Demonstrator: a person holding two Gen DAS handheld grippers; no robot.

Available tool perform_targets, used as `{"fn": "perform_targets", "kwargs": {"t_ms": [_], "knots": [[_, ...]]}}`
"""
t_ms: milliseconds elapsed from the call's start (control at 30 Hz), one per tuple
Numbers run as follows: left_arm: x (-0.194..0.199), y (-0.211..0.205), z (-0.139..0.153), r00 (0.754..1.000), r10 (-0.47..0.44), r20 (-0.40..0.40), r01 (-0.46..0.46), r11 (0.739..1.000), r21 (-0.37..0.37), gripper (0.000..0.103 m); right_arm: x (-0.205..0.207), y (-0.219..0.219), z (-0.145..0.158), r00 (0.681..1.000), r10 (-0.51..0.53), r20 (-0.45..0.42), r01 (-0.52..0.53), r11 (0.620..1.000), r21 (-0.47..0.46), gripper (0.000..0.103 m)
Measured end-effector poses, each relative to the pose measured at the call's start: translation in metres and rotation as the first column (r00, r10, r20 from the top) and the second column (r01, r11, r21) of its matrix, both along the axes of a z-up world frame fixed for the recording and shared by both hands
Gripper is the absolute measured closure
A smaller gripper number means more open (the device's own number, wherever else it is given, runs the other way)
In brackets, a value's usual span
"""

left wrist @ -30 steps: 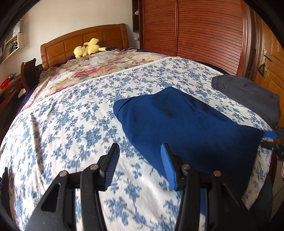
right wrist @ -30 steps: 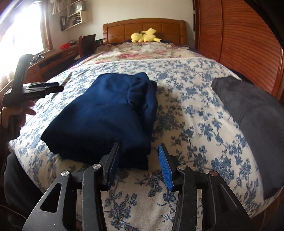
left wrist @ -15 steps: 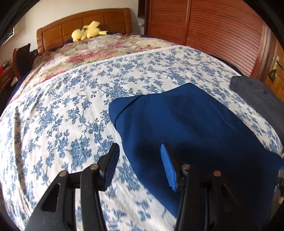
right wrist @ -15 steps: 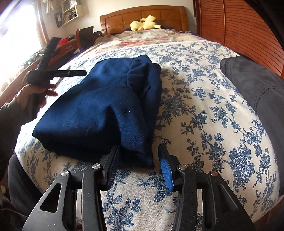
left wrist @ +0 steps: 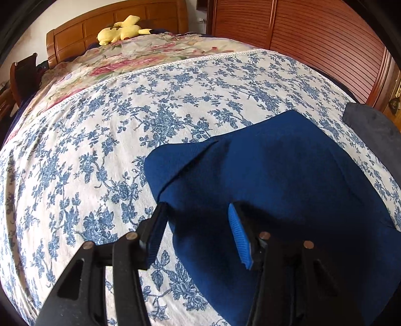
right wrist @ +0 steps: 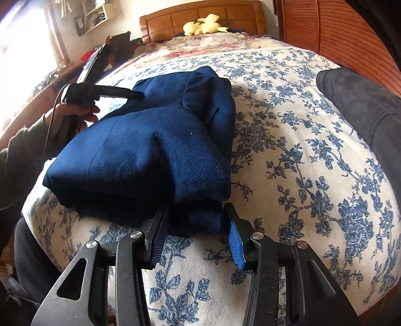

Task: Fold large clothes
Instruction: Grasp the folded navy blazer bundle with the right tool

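Note:
A dark blue folded garment (left wrist: 275,180) (right wrist: 150,150) lies on the blue-flowered bedspread (left wrist: 100,150) (right wrist: 288,163), near its front edge. My left gripper (left wrist: 196,205) hovers open over the garment's left edge, one finger above the bedspread and the other above the cloth. In the right wrist view a hand holds that left gripper (right wrist: 135,94) at the garment's far left side. My right gripper (right wrist: 195,207) is open at the garment's near right corner. That corner lies between the jaws, and the pads do not visibly press on it.
A dark grey garment (left wrist: 371,123) (right wrist: 363,105) lies at the bed's right edge. A yellow plush toy (left wrist: 120,30) (right wrist: 203,25) sits by the wooden headboard (right wrist: 200,15). Louvred wardrobe doors (left wrist: 313,37) stand on the right, a desk (right wrist: 37,100) on the left.
My left gripper has moved in and down over the blue garment's left edge. My right gripper has sunk toward the near corner, which now lies between its jaws.

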State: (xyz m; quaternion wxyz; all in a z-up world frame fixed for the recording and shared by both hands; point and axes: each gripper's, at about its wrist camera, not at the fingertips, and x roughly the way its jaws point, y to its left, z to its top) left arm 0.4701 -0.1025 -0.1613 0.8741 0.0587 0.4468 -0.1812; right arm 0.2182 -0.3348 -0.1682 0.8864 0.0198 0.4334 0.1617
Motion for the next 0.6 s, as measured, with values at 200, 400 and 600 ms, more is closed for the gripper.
{"fn": "perform_targets", "kwargs": {"t_ms": [200,400,600], "knots": [[0.001,0.003,-0.001,1.0,0.005,-0.017,-0.005,0.999,-0.032,0.055,0.002,0.007,0.001,0.999,0.044,0.006,-0.044,0.999,-0.003,0.086],[-0.006,0.003,0.01,1.0,0.005,0.013,-0.005,1.0,0.0,0.101,-0.003,0.006,0.013,0.997,0.045,0.06,-0.047,0.999,0.027,0.093],[-0.026,0.011,0.048,0.996,0.002,0.087,-0.002,1.0,-0.005,0.103,-0.005,0.009,0.038,0.989,0.055,0.134,-0.062,0.997,0.044,0.095]]}}
